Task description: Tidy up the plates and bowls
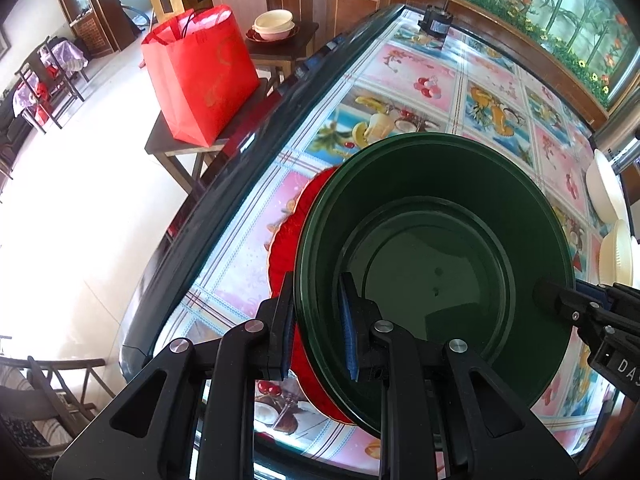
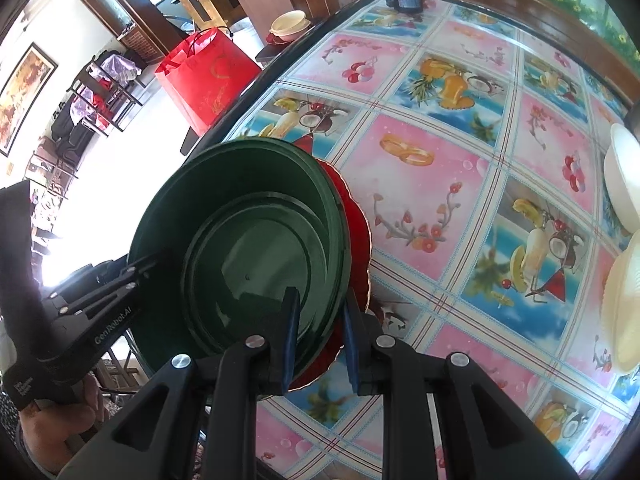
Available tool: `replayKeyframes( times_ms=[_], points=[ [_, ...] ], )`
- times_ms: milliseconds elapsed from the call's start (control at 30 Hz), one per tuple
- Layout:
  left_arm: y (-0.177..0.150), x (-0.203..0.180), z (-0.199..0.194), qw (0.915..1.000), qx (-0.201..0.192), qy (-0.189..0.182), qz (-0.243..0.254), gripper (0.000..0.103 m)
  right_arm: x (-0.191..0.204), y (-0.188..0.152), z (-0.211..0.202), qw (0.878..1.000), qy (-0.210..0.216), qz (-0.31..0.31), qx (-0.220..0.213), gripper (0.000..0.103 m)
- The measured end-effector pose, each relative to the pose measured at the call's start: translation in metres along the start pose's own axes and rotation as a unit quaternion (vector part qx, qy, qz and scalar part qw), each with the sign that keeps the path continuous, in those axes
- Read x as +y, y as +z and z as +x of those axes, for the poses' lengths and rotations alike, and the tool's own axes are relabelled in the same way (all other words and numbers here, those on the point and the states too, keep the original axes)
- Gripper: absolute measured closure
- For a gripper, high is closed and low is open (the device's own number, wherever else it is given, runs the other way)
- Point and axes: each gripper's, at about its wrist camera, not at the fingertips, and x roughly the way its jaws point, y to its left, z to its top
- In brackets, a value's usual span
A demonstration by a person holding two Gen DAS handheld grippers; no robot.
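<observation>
Under both my grippers lies a table (image 2: 440, 184) covered by a glossy cloth printed with pink and blue squares of fruit and flowers; its dark rim runs along the left edge. Past that edge pale floor tiles shine in strong light, and wooden cabinets line the far wall.

Nearest me, close to the left edge of the table, a dark green bowl (image 1: 432, 264) sits over a red plate (image 1: 288, 224) with a scalloped rim; whether the bowl's base touches the plate I cannot tell. My left gripper (image 1: 316, 320) is clamped on the bowl's left wall, one pad outside and one inside. My right gripper (image 2: 320, 336) pinches the opposite wall the same way, and the plate's edge shows just beside its outer finger. Both tools point steeply down. In the right wrist view, a hand (image 2: 60, 416) grasps the left tool's handle at the lower left.

Along the right edge of the table stand two cream bowls (image 2: 624, 176), tipped in the fisheye view. At the far edge rests a small dark boxy object (image 1: 436, 24) I cannot make out.

Off the table to the left, a red paper bag (image 1: 200, 76) stands on a dark stool, and beyond it a second stool carries stacked cream bowls (image 1: 274, 24) on a red dish.
</observation>
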Motion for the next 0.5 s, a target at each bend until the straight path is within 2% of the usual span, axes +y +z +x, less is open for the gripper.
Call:
replayKeyframes(
  times_ms=[300, 500],
  points=[
    [-0.003, -0.003, -0.002, 1.0, -0.006, 0.004, 0.005, 0.084, -0.004, -0.001, 0.003, 1.0, -0.001, 0.001, 0.007, 0.082],
    [-0.009, -0.002, 0.01, 0.9999, 0.004, 0.013, 0.004, 0.084, 0.0, -0.002, 0.006, 1.0, -0.003, -0.006, 0.012, 0.082]
  ],
)
